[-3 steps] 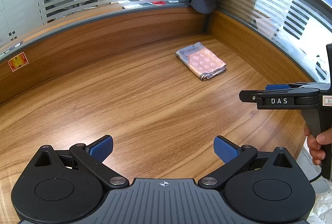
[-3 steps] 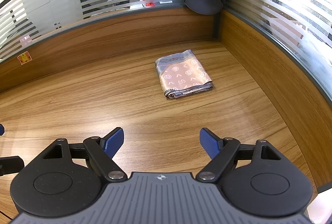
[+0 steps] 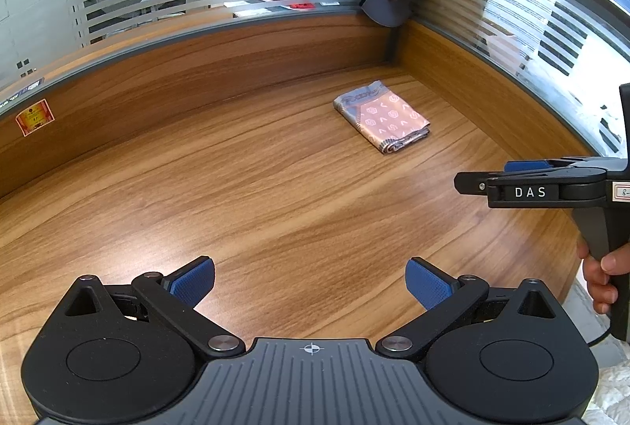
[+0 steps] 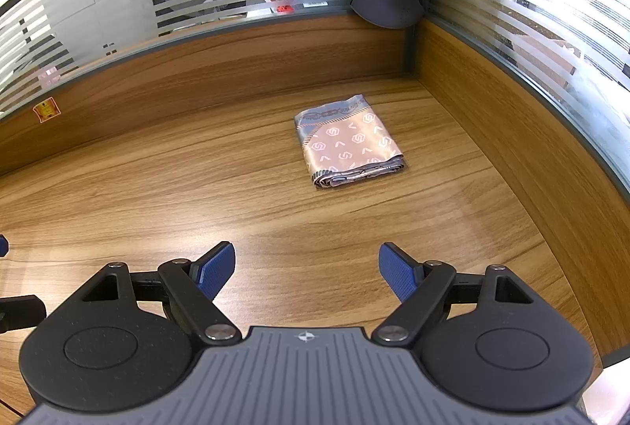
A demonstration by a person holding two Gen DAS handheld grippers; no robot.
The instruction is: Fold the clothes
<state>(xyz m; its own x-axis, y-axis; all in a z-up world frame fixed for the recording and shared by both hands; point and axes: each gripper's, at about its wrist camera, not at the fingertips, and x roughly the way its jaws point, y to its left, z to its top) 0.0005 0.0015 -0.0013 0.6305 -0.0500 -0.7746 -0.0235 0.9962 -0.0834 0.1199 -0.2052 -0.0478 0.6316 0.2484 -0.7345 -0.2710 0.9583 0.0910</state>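
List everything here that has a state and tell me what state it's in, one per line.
Patterned cloth: folded into a compact rectangle, lying flat on the desk, untouched.
Left gripper: fingers wide open, nothing between them, above bare wood.
Right gripper: fingers wide open, empty, short of the cloth.
Wooden desk: holds only the cloth.
Dark lamp head: hanging in the far corner; lit or unlit can't be told.
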